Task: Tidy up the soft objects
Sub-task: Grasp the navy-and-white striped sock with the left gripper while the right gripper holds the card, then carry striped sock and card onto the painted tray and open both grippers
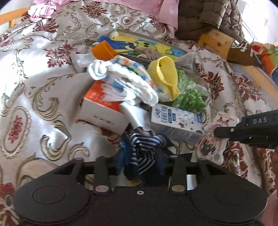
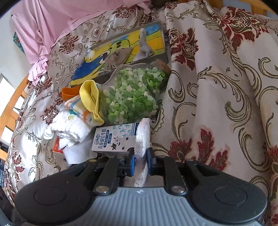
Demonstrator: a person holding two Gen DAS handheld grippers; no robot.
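Observation:
A navy-and-white striped sock (image 1: 147,142) lies bunched between the spread fingers of my left gripper (image 1: 140,161), which is open; the pads do not press on it. My right gripper (image 2: 141,153) is shut on a small white plastic-wrapped packet (image 2: 142,135), seen edge-on. In the left wrist view the right gripper (image 1: 217,131) reaches in from the right, with the printed packet (image 1: 225,120) at its tip. Ahead, white socks (image 1: 125,83), a yellow sock (image 1: 165,74) and an orange sock (image 1: 102,50) lie heaped together.
On the floral bedspread (image 1: 43,69) sit an orange-and-white box (image 1: 102,107), a milk carton (image 1: 175,120), a clear container of green pieces (image 2: 132,97) and a cartoon picture board (image 2: 121,47) with grey pouches on it. Pink cloth (image 2: 43,26) and a brown jacket (image 1: 205,15) lie behind.

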